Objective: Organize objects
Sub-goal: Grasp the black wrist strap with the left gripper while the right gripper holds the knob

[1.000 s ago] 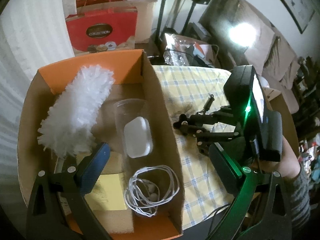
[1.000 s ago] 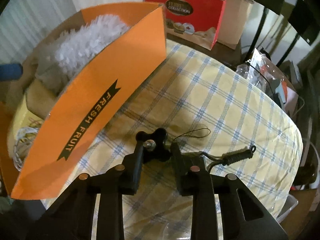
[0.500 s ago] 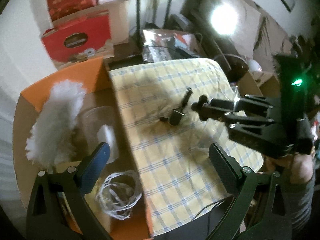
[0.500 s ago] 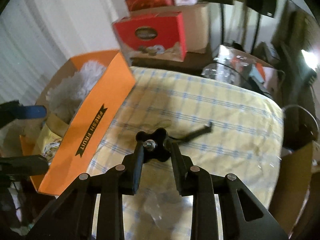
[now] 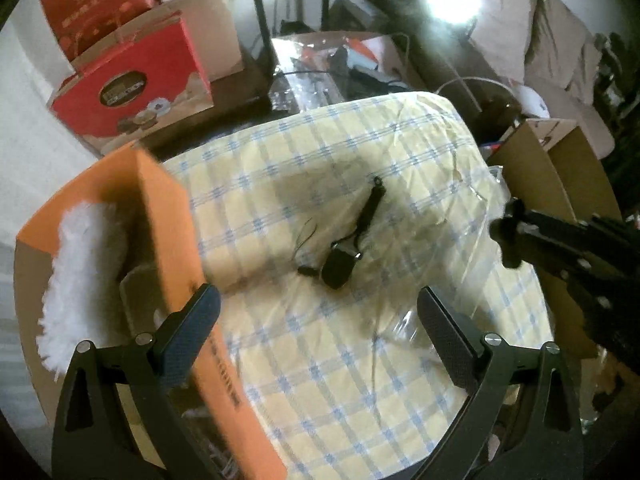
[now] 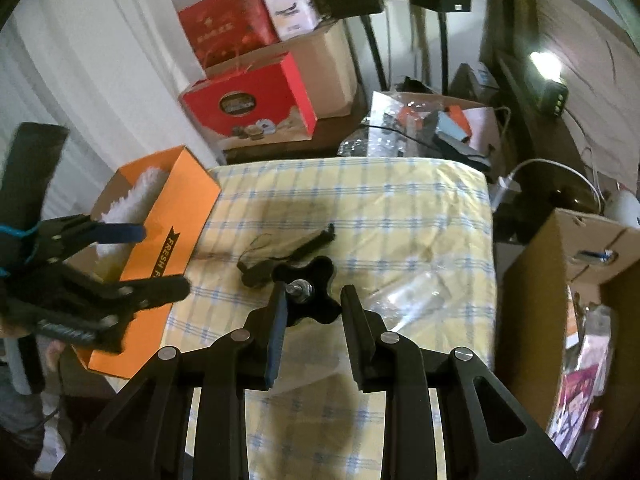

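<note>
Right wrist view alone shows the right gripper [image 6: 314, 300] clamping one black star-shaped knob [image 6: 308, 280]. Left wrist view shows the left gripper [image 5: 318, 320] spread wide, empty; one black strap-handled gadget [image 5: 348, 250] on the yellow checked cloth [image 5: 320, 360] at its 12 o'clock, one orange cardboard box [image 5: 168, 216] at 9.

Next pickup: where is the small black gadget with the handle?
In the left wrist view the gadget lies mid-tablecloth, right of the orange box and outside it.

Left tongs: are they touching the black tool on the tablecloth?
Apart. The left wrist view shows the left tongs open, with bare tablecloth between them and the black tool.
</note>
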Motion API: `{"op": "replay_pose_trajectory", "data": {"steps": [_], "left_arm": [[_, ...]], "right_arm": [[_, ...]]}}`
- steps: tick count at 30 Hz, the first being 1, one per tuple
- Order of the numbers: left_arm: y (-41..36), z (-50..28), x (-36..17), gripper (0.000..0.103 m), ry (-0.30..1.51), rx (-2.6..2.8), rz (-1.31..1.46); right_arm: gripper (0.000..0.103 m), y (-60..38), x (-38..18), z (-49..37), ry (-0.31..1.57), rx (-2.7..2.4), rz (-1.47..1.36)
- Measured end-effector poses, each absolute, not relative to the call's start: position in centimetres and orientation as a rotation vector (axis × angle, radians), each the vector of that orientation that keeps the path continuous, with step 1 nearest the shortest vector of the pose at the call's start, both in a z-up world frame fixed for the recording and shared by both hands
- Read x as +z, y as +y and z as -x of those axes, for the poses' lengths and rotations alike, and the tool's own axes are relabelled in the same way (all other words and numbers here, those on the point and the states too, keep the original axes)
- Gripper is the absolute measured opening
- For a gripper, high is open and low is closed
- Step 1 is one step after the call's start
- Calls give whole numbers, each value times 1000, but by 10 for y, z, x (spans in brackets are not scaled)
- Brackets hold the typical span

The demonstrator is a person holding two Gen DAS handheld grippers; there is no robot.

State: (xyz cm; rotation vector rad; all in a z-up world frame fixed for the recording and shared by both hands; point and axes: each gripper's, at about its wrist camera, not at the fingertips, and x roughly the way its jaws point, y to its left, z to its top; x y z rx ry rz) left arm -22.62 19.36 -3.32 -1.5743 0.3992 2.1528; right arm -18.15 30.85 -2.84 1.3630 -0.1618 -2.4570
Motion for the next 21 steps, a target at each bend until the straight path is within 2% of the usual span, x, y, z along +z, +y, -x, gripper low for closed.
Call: {"op": "replay_pose_trajectory", "data": {"steps": [4,6,13,21], "left_arm": [[215,239,-46,87,401,2118,1594],[225,247,-55,75,419,2116,1610],[246,267,-82,59,352,2118,1650],[260,275,-111,33,407,2105,1679]], "right_arm": [[27,323,-26,176,-211,-2472,-1347],[27,330,-25,173,-235,-2477,-1340],[27,342,-26,171,-254,-2488,-1344],[27,350,-30,171,-269,-2490,-1347]]}}
